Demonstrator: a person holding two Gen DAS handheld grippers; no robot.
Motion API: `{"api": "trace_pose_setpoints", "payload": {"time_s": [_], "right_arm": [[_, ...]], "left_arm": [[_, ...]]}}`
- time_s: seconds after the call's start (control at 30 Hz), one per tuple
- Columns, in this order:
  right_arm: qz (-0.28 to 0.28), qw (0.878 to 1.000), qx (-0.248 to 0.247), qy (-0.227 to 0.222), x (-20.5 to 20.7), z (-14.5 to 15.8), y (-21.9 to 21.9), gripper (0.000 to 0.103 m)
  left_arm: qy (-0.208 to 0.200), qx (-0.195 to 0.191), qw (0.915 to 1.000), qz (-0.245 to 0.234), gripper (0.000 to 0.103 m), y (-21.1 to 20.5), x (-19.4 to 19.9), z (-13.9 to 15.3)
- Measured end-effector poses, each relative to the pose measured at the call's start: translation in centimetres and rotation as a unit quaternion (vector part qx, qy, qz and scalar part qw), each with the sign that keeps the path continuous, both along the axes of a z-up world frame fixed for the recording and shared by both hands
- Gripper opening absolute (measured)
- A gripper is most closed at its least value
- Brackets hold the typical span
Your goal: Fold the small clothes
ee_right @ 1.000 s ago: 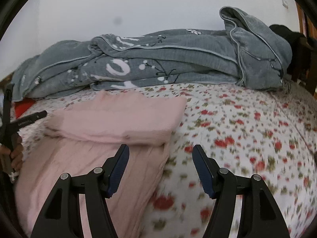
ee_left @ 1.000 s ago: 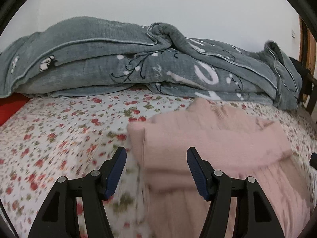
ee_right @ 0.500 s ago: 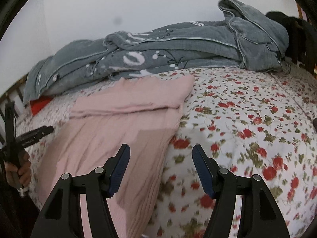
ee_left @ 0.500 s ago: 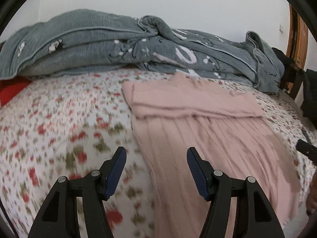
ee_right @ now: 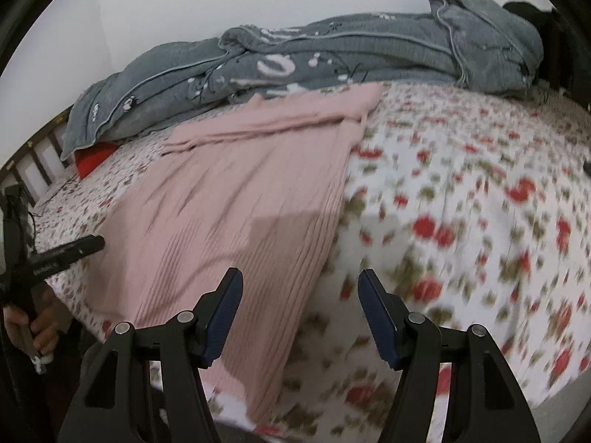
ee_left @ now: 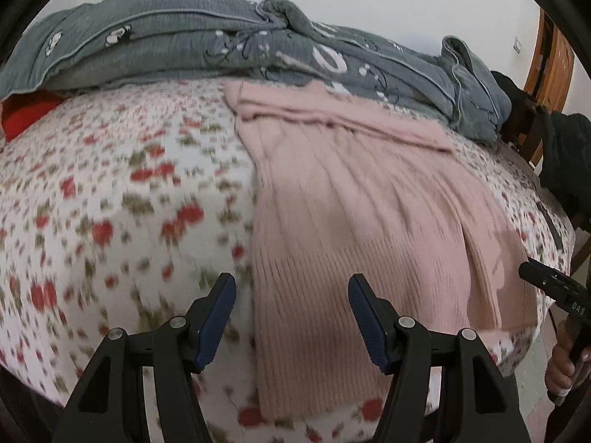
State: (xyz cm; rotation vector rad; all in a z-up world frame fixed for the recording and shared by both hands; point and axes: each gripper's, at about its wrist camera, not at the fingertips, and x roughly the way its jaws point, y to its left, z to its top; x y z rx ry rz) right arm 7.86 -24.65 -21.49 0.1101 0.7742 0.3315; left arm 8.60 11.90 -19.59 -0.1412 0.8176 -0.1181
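A pink ribbed knit garment [ee_left: 362, 203] [ee_right: 236, 199] lies flat on the floral bedsheet, its far part folded over itself near the grey blanket. Its hem reaches the bed's near edge. My left gripper [ee_left: 291, 295] hovers open over the garment's near left corner, nothing between its fingers. My right gripper [ee_right: 301, 291] hovers open over the near right edge, also holding nothing. Each view shows the other gripper at its side, held in a hand.
A rumpled grey blanket [ee_left: 221, 44] [ee_right: 332, 55] lies along the back of the bed against the white wall. A red cloth [ee_left: 26, 114] peeks out at the left. Wooden bed frame [ee_left: 550, 55] and dark clothing [ee_left: 569, 155] stand at the right.
Both grippers have drawn back from the folded far part toward the bed's near edge and sunk a little. The garment's whole length now shows. Jaws stayed open.
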Motion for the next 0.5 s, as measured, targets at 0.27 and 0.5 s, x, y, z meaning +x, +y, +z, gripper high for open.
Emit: {"api": "trace_pose_setpoints", "payload": {"time_s": [0.27,0.5], "right_arm": [[0.01,1.0,-0.026,-0.011,-2.7,-1.2,2.5,0.065],[0.007,0.996,-0.089,-0.027,-3.4,-2.5,5.2,0.052]], "left_arm": [[-0.003,0.048,0.9988,0.005,0.061,-2.4,-1.3,-0.9],[-0.019,0.07,0.9972,0.017,0.059,-3.2,-1.8,-1.3]]}}
